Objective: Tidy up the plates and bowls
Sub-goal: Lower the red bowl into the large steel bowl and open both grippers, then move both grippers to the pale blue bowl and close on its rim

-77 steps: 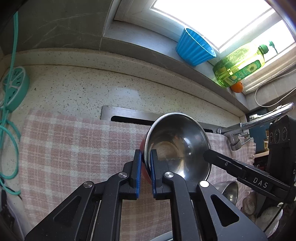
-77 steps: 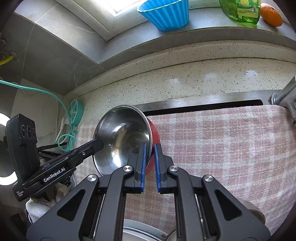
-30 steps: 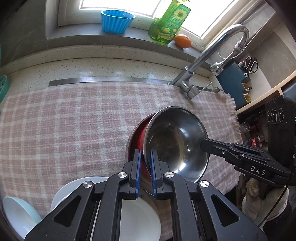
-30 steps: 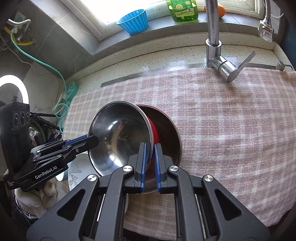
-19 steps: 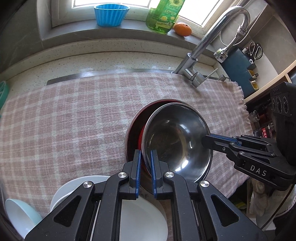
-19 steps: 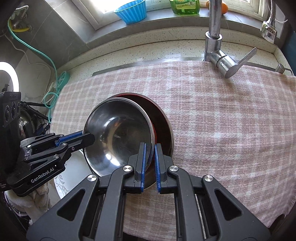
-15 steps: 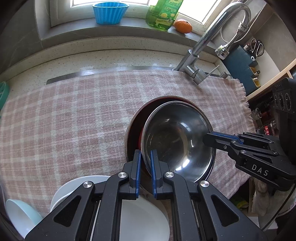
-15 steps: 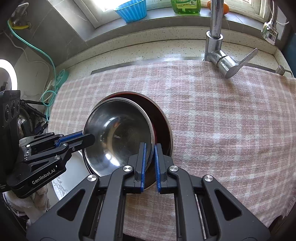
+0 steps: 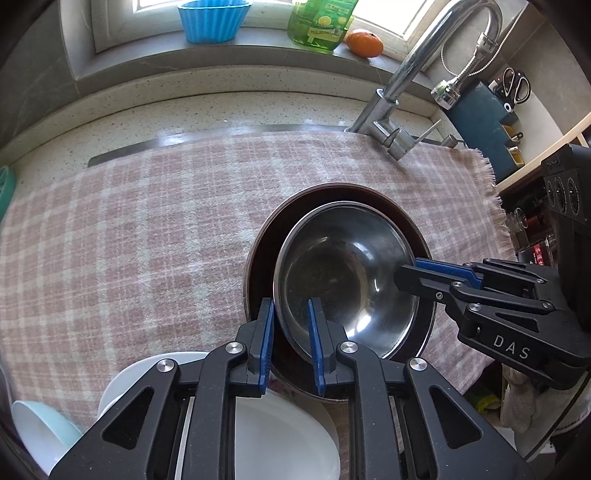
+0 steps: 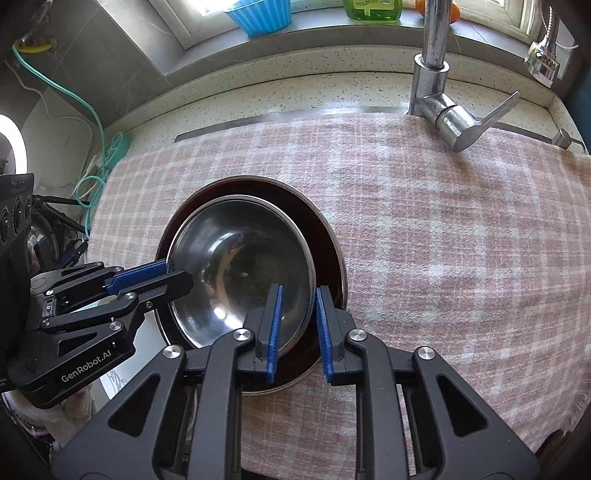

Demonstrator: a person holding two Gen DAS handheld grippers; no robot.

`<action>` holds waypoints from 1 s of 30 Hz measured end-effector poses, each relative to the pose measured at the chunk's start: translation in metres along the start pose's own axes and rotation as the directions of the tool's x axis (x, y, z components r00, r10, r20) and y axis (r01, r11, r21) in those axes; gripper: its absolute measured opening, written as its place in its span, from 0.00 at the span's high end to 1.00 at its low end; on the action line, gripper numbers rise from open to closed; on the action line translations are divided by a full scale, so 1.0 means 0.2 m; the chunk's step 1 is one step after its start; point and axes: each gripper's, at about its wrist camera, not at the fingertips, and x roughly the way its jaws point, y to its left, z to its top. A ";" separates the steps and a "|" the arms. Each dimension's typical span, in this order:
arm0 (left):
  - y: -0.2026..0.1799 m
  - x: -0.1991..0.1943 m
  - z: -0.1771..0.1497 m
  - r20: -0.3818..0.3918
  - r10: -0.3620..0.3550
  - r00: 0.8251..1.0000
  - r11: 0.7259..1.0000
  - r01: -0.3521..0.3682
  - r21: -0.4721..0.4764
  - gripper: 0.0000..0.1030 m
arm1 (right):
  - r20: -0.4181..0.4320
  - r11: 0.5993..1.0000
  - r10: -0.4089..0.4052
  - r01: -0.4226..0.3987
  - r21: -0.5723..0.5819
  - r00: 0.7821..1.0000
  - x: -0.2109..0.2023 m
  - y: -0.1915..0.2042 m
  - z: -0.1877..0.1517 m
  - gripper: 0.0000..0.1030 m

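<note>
Sitting nested in the dark bowl (image 9: 258, 258) at frame centre on the checked cloth (image 9: 129, 229), the steel bowl (image 9: 343, 280) has both grippers, left (image 9: 290, 343) and right (image 10: 297, 328), spread loose around its rim; pulling away crooked could snag and tip it.

i get bright daylight from the window (image 9: 255, 11) at the top, blown out white. glare streaks the steel bowl (image 9: 343, 280) and the tap (image 10: 436, 48). strong fisheye bending and dark corners; everything stays sharp.
</note>
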 end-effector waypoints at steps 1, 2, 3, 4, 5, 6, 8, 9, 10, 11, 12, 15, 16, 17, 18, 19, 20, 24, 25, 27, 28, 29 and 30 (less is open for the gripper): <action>0.00 0.00 0.00 0.003 -0.002 1.000 1.000 0.002 0.002 0.84 | 0.007 1.000 0.001 -0.001 0.000 1.000 -0.01 0.00 0.00 0.70; -0.01 -0.01 0.00 0.005 -0.003 1.000 1.000 0.003 0.005 0.84 | 0.011 1.000 0.000 0.000 0.000 1.000 -0.01 0.00 0.00 0.66; -0.01 -0.01 0.00 0.009 -0.004 1.000 1.000 0.004 0.006 0.84 | 0.018 1.000 0.007 -0.007 0.000 1.000 -0.03 0.00 0.01 0.58; -0.01 -0.02 0.01 0.013 -0.004 1.000 1.000 0.004 0.008 0.84 | 0.026 1.000 0.011 -0.011 0.000 1.000 -0.04 0.01 0.01 0.56; -0.01 -0.03 0.01 0.016 -0.007 1.000 1.000 0.007 0.010 0.84 | 0.033 1.000 0.011 -0.011 -0.002 0.999 -0.05 0.01 0.01 0.56; -0.02 -0.03 0.01 0.018 -0.010 1.000 1.000 0.010 0.011 0.84 | 0.037 1.000 0.014 -0.014 -0.005 0.999 -0.06 0.01 0.01 0.56; -0.02 -0.04 0.01 0.020 -0.015 1.000 1.000 0.015 0.014 0.84 | 0.044 0.999 0.033 -0.032 -0.005 0.998 -0.09 0.02 0.02 0.55; -0.02 -0.05 0.01 0.024 -0.014 1.000 1.000 0.014 0.015 0.84 | 0.048 0.999 0.039 -0.039 -0.004 0.998 -0.10 0.02 0.02 0.52; -0.03 -0.06 0.01 0.029 -0.014 0.999 1.000 0.014 0.017 0.84 | 0.054 0.999 0.045 -0.045 -0.003 0.998 -0.11 0.03 0.02 0.45; -0.02 -0.06 0.00 0.032 -0.014 0.999 1.000 0.014 0.019 0.82 | 0.063 0.999 0.051 -0.051 -0.002 0.997 -0.12 0.03 0.02 0.42; -0.02 -0.07 0.01 0.035 -0.016 0.999 1.000 0.015 0.018 0.81 | 0.073 0.998 0.056 -0.056 0.000 0.996 -0.13 0.03 0.01 0.40; -0.02 -0.10 0.01 0.048 -0.021 0.999 1.000 0.020 0.018 0.77 | 0.093 0.997 0.070 -0.071 0.006 0.993 -0.17 0.04 0.02 0.40; -0.02 -0.10 0.01 0.053 -0.021 0.998 1.000 0.020 0.017 0.77 | 0.100 0.997 0.073 -0.074 0.006 0.992 -0.18 0.04 0.02 0.40; -0.02 -0.11 0.01 0.057 -0.023 0.998 1.000 0.022 0.014 0.75 | 0.104 0.997 0.078 -0.079 0.005 0.991 -0.19 0.04 0.01 0.40; -0.01 -0.12 0.01 0.061 -0.026 0.998 1.000 0.025 0.011 0.74 | 0.107 0.996 0.083 -0.084 0.003 0.991 -0.20 0.05 0.02 0.39; -0.01 -0.13 0.01 0.066 -0.032 0.997 0.999 0.031 0.008 0.70 | 0.111 0.996 0.086 -0.087 0.002 0.990 -0.21 0.06 0.02 0.32; -0.01 -0.15 0.01 0.071 -0.035 0.997 0.999 0.035 0.007 0.68 | 0.120 0.996 0.087 -0.088 0.002 0.989 -0.22 0.06 0.02 0.30; 0.02 -0.21 0.00 0.101 -0.033 0.994 0.999 0.033 -0.002 0.67 | 0.147 0.996 0.093 -0.093 -0.012 0.985 -0.27 0.10 0.02 0.28; 0.03 -0.23 0.00 0.109 -0.035 0.993 0.999 0.037 -0.008 0.65 | 0.152 0.996 0.094 -0.093 -0.017 0.984 -0.28 0.11 0.02 0.28; 0.06 -0.26 -0.01 0.129 -0.038 0.991 0.999 0.041 -0.023 0.58 | 0.162 0.995 0.101 -0.098 -0.024 0.982 -0.30 0.13 0.02 0.28; 0.07 -0.29 -0.02 0.139 -0.039 0.990 0.999 0.044 -0.032 0.55 | 0.165 0.994 0.106 -0.103 -0.027 0.981 -0.31 0.14 0.02 0.28; 0.09 -0.31 -0.03 0.149 -0.040 0.988 0.998 0.046 -0.038 0.51 | 0.168 0.994 0.112 -0.108 -0.032 0.979 -0.31 0.15 0.02 0.28; 0.11 -0.33 -0.04 0.157 -0.037 0.987 0.998 0.045 -0.044 0.48 | 0.172 0.993 0.117 -0.112 -0.037 0.978 -0.32 0.17 0.01 0.27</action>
